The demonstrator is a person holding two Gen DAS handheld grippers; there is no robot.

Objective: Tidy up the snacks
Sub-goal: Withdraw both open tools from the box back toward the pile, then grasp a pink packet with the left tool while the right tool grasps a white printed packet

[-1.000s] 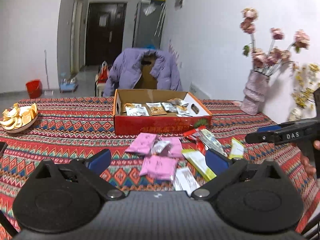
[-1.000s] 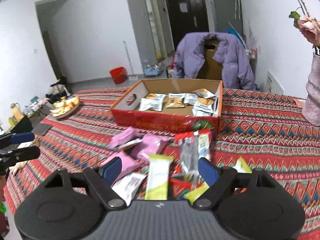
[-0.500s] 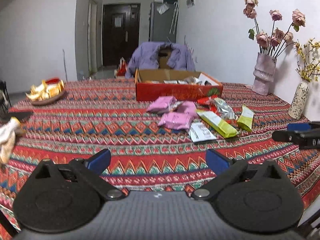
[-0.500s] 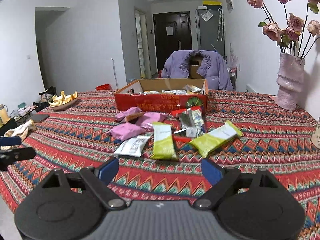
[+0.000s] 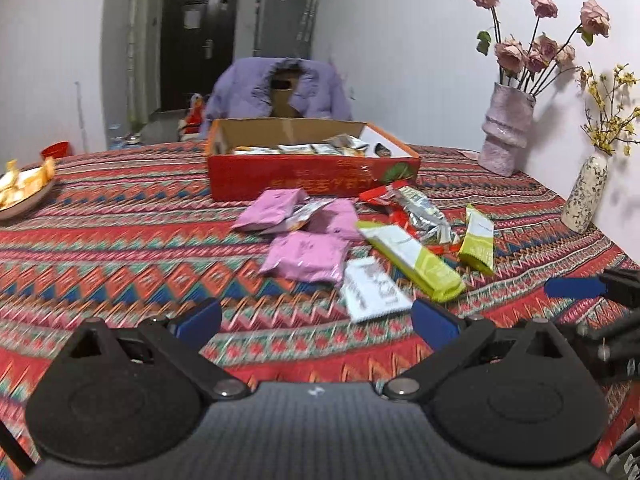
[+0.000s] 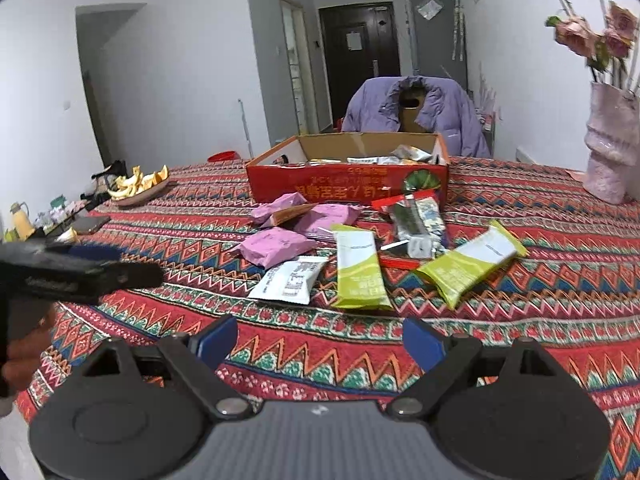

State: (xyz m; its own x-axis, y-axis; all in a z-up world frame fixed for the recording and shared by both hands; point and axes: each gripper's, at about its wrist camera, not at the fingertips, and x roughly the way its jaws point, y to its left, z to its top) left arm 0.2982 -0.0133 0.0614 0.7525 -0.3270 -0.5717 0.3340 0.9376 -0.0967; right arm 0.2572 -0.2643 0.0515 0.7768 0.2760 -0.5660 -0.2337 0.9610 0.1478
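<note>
A red cardboard box (image 5: 312, 176) (image 6: 348, 184) with several snack packets inside stands mid-table. In front of it lie loose snacks: pink packets (image 5: 306, 256) (image 6: 276, 246), a white packet (image 5: 372, 290) (image 6: 290, 280), green-and-white bars (image 5: 412, 258) (image 6: 358, 272) and silver-red packets (image 5: 420, 212) (image 6: 416, 220). My left gripper (image 5: 316, 320) is open and empty, just short of the white packet. My right gripper (image 6: 320, 340) is open and empty, short of the green bar. Each gripper shows at the edge of the other's view.
A plate of orange peels (image 5: 24, 188) (image 6: 138, 184) sits at the far left. A pink vase of roses (image 5: 506, 136) and a small speckled vase (image 5: 584, 196) stand along the right wall. A chair with a purple jacket (image 5: 280, 88) is behind the box.
Both grippers have drawn back from right above the snack pile toward the near edge of the table. The left one has since sunk and come nearer the pile. Both stay open.
</note>
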